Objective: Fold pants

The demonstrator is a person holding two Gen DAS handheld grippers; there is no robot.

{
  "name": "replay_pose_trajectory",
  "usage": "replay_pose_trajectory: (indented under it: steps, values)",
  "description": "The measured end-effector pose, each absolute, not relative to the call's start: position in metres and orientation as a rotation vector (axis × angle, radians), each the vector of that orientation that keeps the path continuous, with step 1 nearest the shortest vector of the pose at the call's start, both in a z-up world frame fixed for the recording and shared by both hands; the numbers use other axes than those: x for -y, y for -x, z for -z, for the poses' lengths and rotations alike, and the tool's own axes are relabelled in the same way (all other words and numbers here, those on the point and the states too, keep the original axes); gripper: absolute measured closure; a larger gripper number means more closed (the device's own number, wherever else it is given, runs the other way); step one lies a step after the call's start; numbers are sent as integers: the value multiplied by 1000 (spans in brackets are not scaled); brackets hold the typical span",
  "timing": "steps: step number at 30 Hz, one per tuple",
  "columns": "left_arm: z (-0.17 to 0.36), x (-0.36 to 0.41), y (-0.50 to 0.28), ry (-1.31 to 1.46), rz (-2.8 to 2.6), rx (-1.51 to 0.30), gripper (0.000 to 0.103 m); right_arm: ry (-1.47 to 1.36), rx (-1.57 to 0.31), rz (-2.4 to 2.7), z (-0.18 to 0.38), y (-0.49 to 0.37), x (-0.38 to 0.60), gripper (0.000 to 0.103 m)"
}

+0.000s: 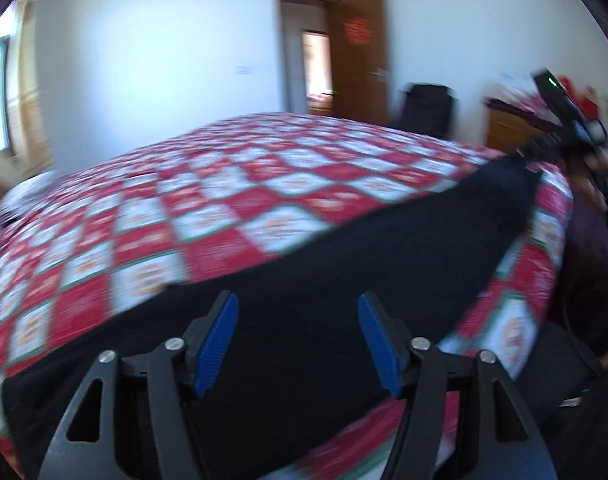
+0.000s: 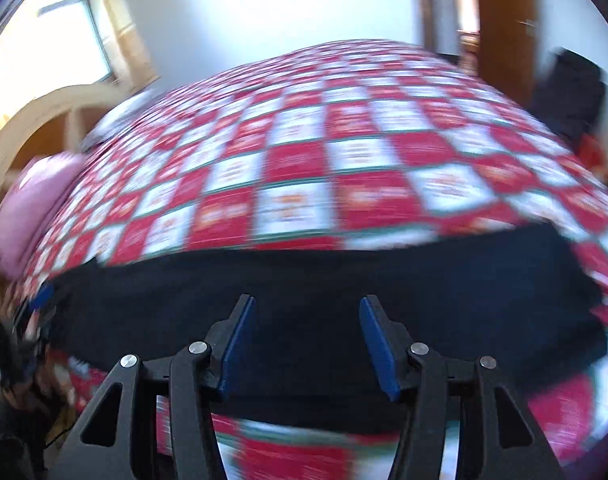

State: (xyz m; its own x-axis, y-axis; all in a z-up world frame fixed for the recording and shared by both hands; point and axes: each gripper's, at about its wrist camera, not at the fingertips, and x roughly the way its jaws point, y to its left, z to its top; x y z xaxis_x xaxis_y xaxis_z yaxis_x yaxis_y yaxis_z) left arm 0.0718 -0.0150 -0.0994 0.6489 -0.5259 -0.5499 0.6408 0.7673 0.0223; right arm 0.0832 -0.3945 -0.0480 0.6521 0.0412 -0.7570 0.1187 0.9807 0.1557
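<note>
Left gripper (image 1: 297, 340): jaws are parted; nothing is gripped between the blue pads.
Right gripper (image 2: 308, 344): jaws are likewise released and empty.
Pants (image 1: 344, 272): a dark strip is laid flat along the near edge of the bed (image 1: 231, 184), directly beneath and ahead of both jaws.
Long axis: it is judged to run parallel to that near edge, crosswise to both grippers.
Nearer hand: neither is clearly favoured; each is held over one end.
Blur: finer detail cannot be told.

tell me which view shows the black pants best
The right wrist view: the black pants lie as a band across the checked bedspread, both ends in frame. The left wrist view shows them running diagonally, partly hidden behind the gripper fingers.
</note>
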Motion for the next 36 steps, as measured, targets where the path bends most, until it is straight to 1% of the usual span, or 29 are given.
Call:
replay_pose_trajectory:
  steps: [1, 3, 5, 7, 8, 9, 10, 12, 18, 20, 21, 22, 23, 24, 25, 26, 28, 31, 36]
  values:
    - [100, 29, -68, -241, 698, -554, 44, -219, -850, 82, 45, -75, 414, 47]
    - [101, 58, -61, -288, 754, -556, 46, -269, -836, 135, 43, -62, 445, 47]
    - [101, 83, -54, -328, 804, -558, 50, -326, -819, 155, 42, -52, 469, 47]
    - [104, 104, -49, -370, 844, -571, 57, -374, -802, 183, 44, -45, 490, 47]
    - [106, 112, -49, -387, 852, -578, 58, -401, -792, 199, 45, -43, 499, 47]
    - [109, 120, -49, -401, 865, -589, 61, -431, -784, 206, 47, -41, 506, 47]
    - [112, 128, -49, -412, 878, -604, 66, -463, -776, 206, 49, -39, 513, 47]
    - [119, 138, -50, -431, 887, -628, 69, -519, -759, 199, 55, -34, 525, 47]
    - [131, 149, -45, -446, 886, -648, 69, -537, -754, 209, 64, -35, 540, 47]
    - [130, 149, -45, -441, 883, -649, 75, -532, -742, 211, 66, -37, 543, 47]
    - [130, 150, -45, -441, 883, -650, 81, -530, -741, 212, 68, -39, 543, 48]
    - [129, 149, -43, -441, 884, -650, 85, -523, -739, 218, 69, -41, 543, 52]
    - [129, 151, -44, -441, 884, -651, 88, -503, -738, 229, 70, -44, 542, 59]
    - [128, 151, -43, -442, 884, -651, 93, -487, -740, 232, 71, -46, 541, 65]
    - [127, 151, -41, -444, 882, -649, 96, -475, -739, 232, 71, -48, 539, 80]
    - [126, 151, -42, -442, 880, -646, 98, -464, -734, 233, 71, -49, 538, 90]
    - [121, 148, -43, -425, 882, -637, 99, -448, -714, 232, 68, -49, 536, 95]
    - [109, 141, -45, -378, 882, -615, 100, -420, -675, 221, 55, -44, 531, 96]
    - [100, 132, -44, -321, 909, -630, 100, -398, -630, 201, 33, -28, 527, 96]
